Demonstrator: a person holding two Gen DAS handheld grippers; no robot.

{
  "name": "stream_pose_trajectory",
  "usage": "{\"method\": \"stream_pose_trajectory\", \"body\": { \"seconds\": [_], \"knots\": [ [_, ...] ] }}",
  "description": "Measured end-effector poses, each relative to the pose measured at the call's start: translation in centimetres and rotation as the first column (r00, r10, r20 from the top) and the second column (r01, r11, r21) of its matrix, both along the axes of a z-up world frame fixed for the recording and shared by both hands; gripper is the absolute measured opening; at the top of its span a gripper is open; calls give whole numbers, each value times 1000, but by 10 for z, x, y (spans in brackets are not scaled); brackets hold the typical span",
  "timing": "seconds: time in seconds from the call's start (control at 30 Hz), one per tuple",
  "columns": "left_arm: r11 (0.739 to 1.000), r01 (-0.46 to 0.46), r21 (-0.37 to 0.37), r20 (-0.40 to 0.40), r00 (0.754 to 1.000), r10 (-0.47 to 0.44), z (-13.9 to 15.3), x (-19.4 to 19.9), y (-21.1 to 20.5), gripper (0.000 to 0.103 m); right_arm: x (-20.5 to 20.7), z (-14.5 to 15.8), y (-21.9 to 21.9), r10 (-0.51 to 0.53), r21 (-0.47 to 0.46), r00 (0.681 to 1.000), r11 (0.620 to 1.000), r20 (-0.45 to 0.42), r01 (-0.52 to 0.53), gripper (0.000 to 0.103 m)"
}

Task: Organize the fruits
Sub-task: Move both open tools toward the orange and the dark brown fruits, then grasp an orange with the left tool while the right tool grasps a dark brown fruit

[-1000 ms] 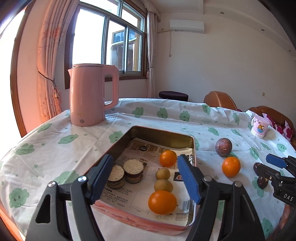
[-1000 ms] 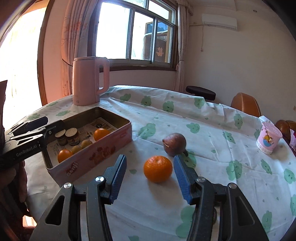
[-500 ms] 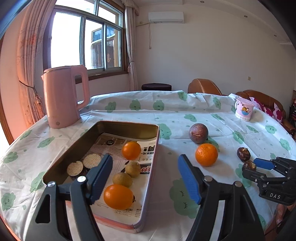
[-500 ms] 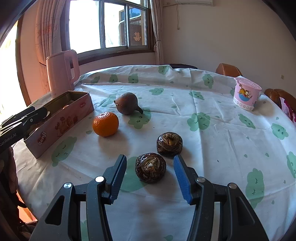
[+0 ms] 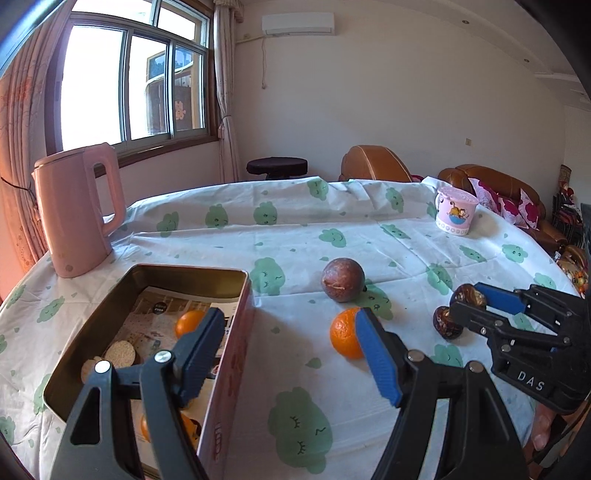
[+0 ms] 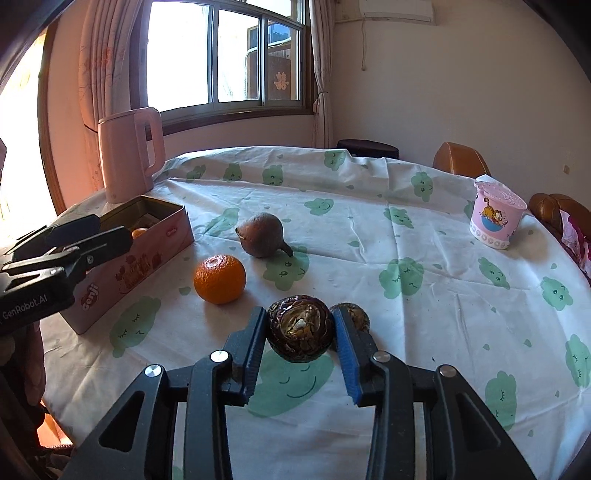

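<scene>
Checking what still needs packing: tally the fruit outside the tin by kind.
Mandarin: 1
Round brown fruit: 1
Dark wrinkled fruit: 2, one gripped by the right tool, one beside it
Total: 4

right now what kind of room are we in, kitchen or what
Probably a home living or dining room, not a kitchen: a table under a printed cloth, brown sofa seats behind it, a curtained window and a wall air conditioner.
</scene>
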State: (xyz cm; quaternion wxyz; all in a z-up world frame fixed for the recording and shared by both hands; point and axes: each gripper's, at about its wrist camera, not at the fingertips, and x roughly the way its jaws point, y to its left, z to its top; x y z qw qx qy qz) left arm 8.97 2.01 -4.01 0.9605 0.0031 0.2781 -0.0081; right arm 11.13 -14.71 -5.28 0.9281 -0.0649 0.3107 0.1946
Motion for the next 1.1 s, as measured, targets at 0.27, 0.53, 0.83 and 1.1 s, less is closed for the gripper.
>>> {"method": "stream_pose_trajectory", "body": {
  "seconds": [0.27,0.53,0.83,1.1],
  "knots": [
    [997,75,-7,-109,991,-76,-18,42,-33,74,35,15,0,-84,30,995,996,56,83,39],
    [992,126,-11,-227,966,-125,-38,64,-47,52,48,-2,-1,-103,36,995,994,11,103,39],
    [994,88,-59,-213,972,-98,-37,64,-36,47,46,-2,1,-83,41,997,996,3,83,39],
    [996,67,-65,-137,988,-75,-28,54,-30,31,39,2,5,-34,53,999,998,38,32,39]
  ]
}}
